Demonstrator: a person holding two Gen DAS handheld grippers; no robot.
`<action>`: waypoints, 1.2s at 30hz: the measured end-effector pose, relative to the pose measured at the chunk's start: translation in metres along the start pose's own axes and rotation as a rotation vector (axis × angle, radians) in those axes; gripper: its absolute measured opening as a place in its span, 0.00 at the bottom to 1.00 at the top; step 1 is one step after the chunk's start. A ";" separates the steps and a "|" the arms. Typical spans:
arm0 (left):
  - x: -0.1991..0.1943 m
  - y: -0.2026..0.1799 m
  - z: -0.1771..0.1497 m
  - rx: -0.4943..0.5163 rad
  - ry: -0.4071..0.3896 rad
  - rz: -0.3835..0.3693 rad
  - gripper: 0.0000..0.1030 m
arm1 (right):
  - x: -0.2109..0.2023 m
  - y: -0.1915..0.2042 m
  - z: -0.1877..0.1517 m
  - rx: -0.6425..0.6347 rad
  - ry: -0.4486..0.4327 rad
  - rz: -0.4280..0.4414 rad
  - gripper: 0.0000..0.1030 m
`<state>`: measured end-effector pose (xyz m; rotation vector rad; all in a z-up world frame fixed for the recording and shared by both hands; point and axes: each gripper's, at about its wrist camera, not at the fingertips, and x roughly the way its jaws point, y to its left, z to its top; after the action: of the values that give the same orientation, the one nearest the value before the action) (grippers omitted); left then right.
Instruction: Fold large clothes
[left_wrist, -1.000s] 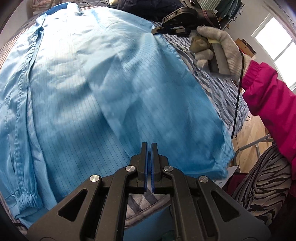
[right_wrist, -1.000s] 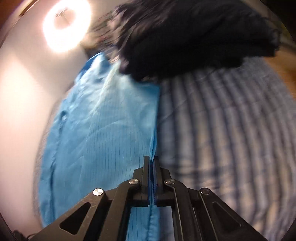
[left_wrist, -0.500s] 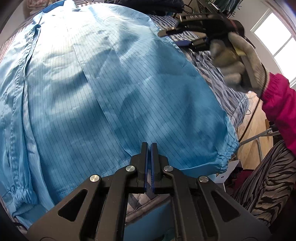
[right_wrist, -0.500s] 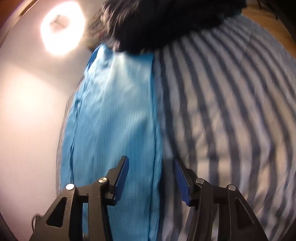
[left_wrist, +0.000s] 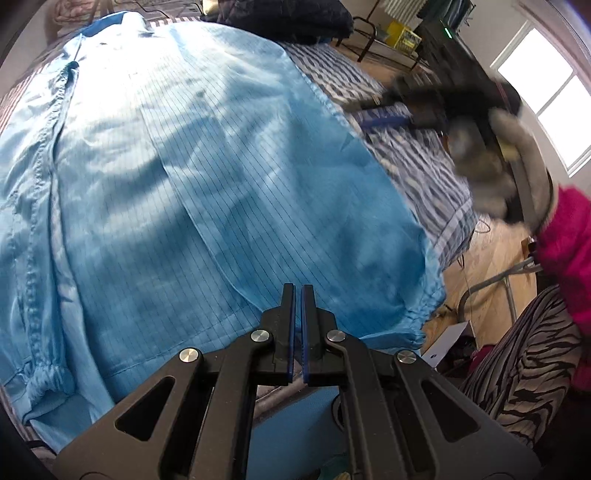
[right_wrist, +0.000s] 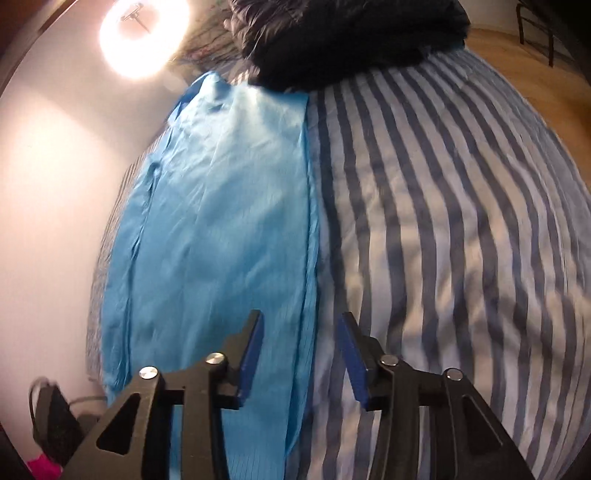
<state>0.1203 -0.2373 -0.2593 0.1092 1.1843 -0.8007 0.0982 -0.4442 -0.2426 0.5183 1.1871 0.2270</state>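
Broadly, a large light-blue garment lay spread flat across a bed covered in a blue-and-white striped quilt, which gave it a wide, soft surface for folding. Its thin, slightly shiny cloth carried a fine dark grid of lines, long stitched seams, and gathered elastic cuffs at the near corners. A fold already ran lengthwise down the middle, likely one side or sleeve laid over the body to narrow it. The left gripper hovered above the garment's near hem with its blue-padded fingers nearly pressed together and nothing between them, apparently idle. The right gripper, held in a grey knit-gloved hand with a bright pink sleeve, was blurred in the left view; its own camera showed its fingers spread wide, straddling the garment's straight right edge where blue cloth met the stripes, with no fabric pinched. That placement suggested a grasp of the edge for another fold. A dark, bulky, padded pile of clothing sat at the far end of the bed, touching the garment's top corner.
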 end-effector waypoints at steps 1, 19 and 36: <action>-0.001 0.000 0.001 -0.004 -0.004 0.001 0.00 | 0.000 -0.001 -0.009 0.012 0.017 0.007 0.51; 0.022 -0.004 -0.003 0.018 0.025 0.039 0.00 | -0.027 0.002 -0.069 0.026 0.026 0.027 0.46; 0.026 -0.010 -0.002 0.043 0.034 0.036 0.00 | -0.038 0.013 -0.098 -0.061 0.057 -0.057 0.00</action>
<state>0.1166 -0.2570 -0.2790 0.1800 1.1940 -0.7957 -0.0055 -0.4236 -0.2322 0.4260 1.2448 0.2296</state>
